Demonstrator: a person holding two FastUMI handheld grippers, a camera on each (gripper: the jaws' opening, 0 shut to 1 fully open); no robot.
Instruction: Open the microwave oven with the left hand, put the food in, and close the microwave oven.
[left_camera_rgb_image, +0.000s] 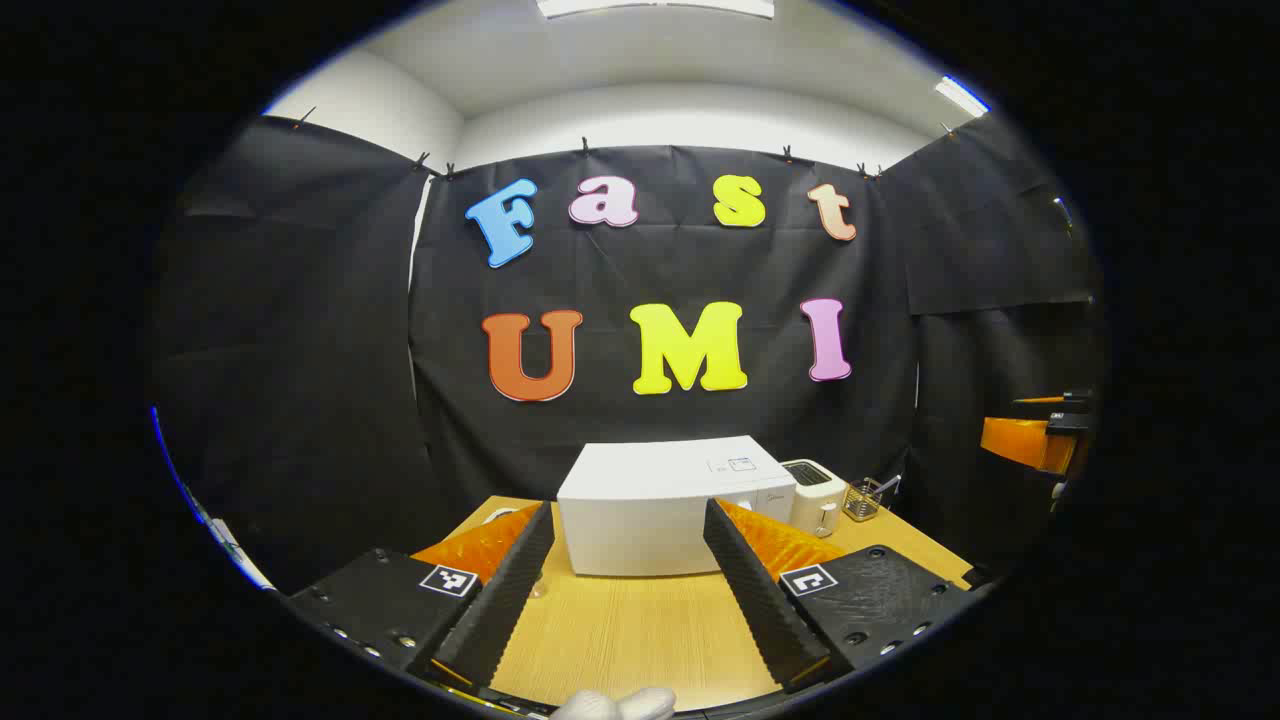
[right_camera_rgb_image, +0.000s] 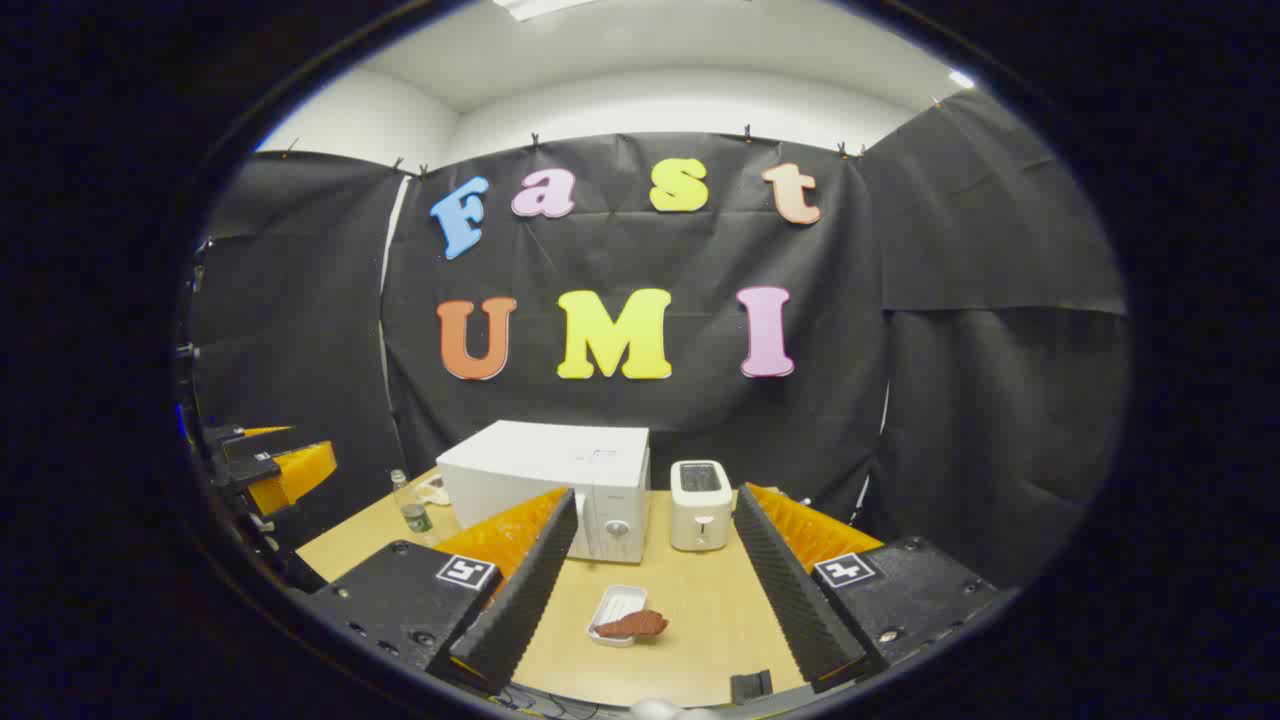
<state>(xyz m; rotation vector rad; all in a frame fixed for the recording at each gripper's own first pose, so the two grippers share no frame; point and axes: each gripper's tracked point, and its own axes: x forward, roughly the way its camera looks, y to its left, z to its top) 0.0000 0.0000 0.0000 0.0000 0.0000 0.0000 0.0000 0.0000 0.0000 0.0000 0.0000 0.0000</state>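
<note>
Jaws of both grippers spread wide, released; microwave (right_camera_rgb_image: 550, 485) door closed, food (right_camera_rgb_image: 630, 625) on table (right_camera_rgb_image: 700, 600)

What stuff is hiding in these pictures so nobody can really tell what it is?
- Left gripper view: the left gripper fingers cover both lower corners of the microwave front, so its handle is hidden.
- Left gripper view: the wire basket beside the toaster is too small to tell its contents.
- Right gripper view: the brown food on the white tray is too small to identify.
- Right gripper view: something flat behind the bottle is partly hidden by the microwave.
</note>
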